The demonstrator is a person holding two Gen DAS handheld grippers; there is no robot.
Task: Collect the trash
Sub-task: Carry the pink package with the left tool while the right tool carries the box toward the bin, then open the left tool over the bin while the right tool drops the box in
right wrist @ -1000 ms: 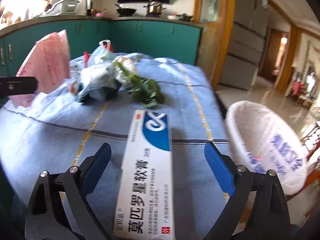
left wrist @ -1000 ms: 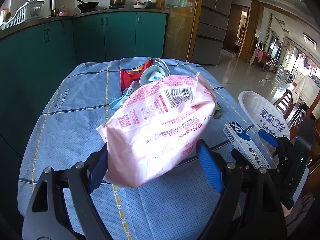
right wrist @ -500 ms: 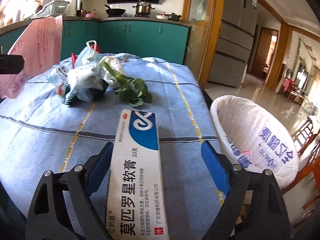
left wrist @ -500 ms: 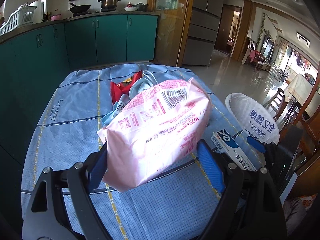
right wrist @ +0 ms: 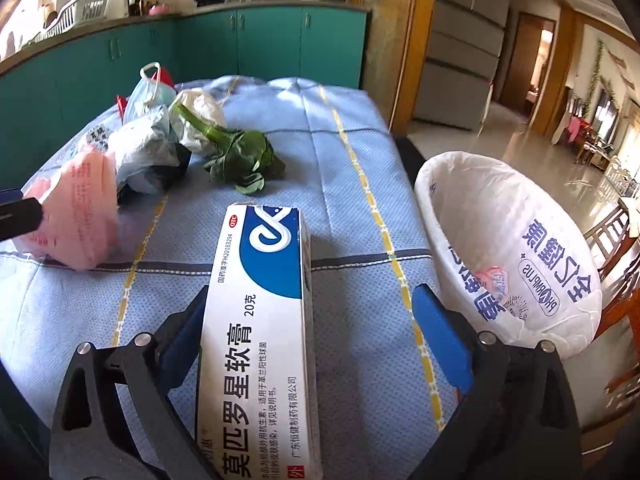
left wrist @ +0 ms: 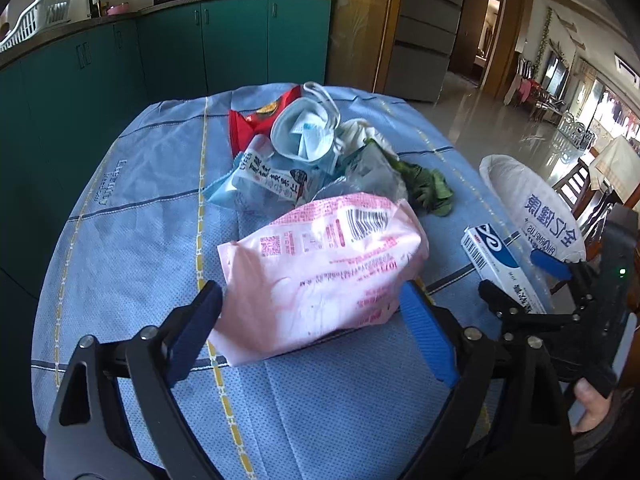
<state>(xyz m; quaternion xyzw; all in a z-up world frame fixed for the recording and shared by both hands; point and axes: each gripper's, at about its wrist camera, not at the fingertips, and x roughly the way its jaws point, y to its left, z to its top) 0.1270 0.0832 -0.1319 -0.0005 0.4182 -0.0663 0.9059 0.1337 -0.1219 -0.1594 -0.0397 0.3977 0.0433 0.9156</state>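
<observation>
Between the left gripper's (left wrist: pixel 310 326) blue pads lies the pink packet (left wrist: pixel 320 268), resting on the blue tablecloth (left wrist: pixel 132 216). The jaws stand wide and have just been opening; the left pad touches or nearly touches the packet's crumpled end, the right pad sits at its other edge, and neither visibly presses in. In the right wrist view the ointment box (right wrist: pixel 260 320) sits between the right gripper's (right wrist: pixel 312 344) wide jaws, leaning against the left pad with a clear gap to the right one; those jaws have also just been opening. Neither item looks firmly held.

The risk, as a judgement: the packet is soft and puffy, so a closing grip could squash it and let it slide out on the lift. The box is long and off-centre, so closing may twist it or push it aside. Further out, the mask (left wrist: pixel 304 136), snack wrappers (left wrist: pixel 268 176) and leafy greens (right wrist: pixel 240 156) lie heaped together, and a sweep there could scatter them. The lined bin (right wrist: pixel 516 248) stands just off the table's right edge; a weakly held item carried across could drop on the floor.
</observation>
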